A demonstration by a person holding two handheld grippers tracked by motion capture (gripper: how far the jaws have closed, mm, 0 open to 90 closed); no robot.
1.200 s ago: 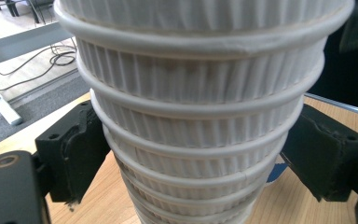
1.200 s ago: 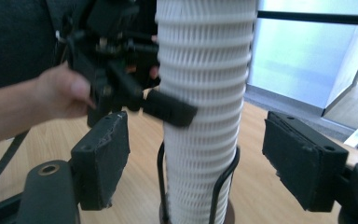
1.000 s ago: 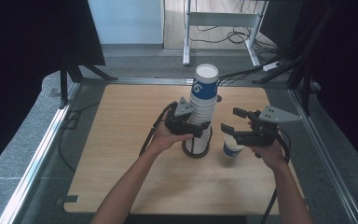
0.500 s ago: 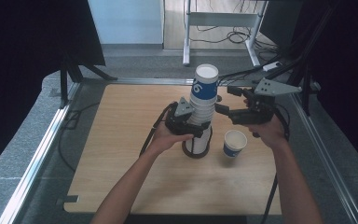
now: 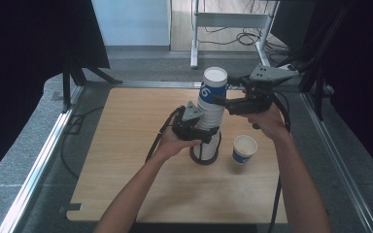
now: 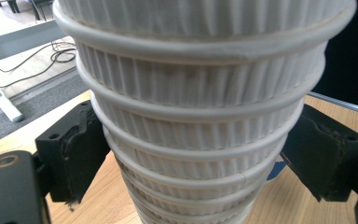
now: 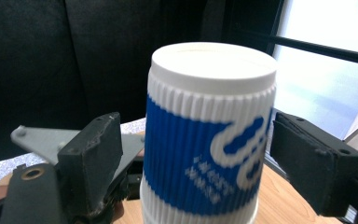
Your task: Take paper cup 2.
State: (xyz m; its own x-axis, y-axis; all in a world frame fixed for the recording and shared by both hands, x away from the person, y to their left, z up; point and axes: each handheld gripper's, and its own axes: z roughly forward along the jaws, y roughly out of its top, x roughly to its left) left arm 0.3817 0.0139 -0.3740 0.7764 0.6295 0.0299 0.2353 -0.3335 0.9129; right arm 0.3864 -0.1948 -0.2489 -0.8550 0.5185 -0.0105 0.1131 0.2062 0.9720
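Now the worktop (image 5: 126, 184) carries a tall stack (image 5: 208, 124) of cups near its middle, and one single cup (image 5: 244, 148) stands just beside it, set down a moment ago. The right tool (image 5: 222, 100) has let this cup go and has risen to the top cup (image 7: 209, 135); its jaws have just been opening and stand on both sides of it, apart from it. I judge the unstacking goes on. The left tool (image 5: 203, 134) is clenched on the stack low down, hand level.
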